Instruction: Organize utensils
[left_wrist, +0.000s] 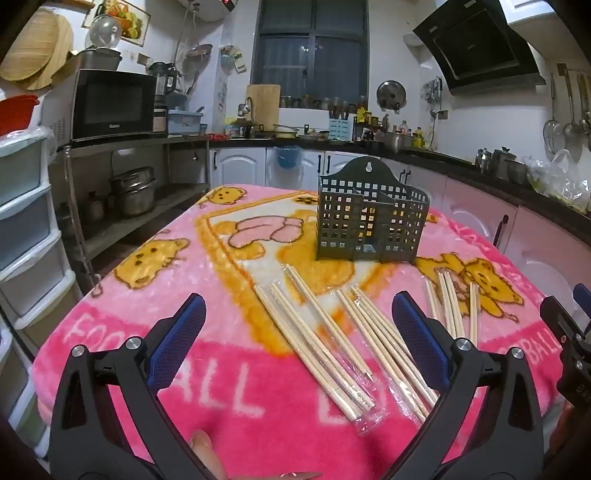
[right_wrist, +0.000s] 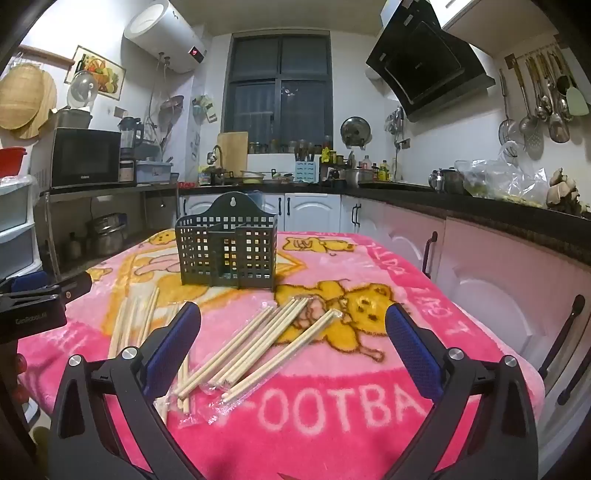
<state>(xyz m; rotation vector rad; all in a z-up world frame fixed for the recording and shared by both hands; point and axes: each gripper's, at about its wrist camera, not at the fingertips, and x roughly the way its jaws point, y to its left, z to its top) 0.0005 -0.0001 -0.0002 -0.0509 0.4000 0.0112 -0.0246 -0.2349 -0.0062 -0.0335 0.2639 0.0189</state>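
Left wrist view: the chopsticks (left_wrist: 332, 332) lie in loose bundles, some in clear wrappers, on the pink blanket (left_wrist: 129, 325), near the dark slotted holder (left_wrist: 369, 225) standing farther back. They look light, stiff and smooth, likely to roll or slip; a mid-length pinch across a bundle seems safest. The left gripper (left_wrist: 299, 332) and right gripper (right_wrist: 293, 336) both hover spread wide, holding nothing.

Bright indoor light, dark window (right_wrist: 280, 96), strong fisheye bending, black corner vignette.
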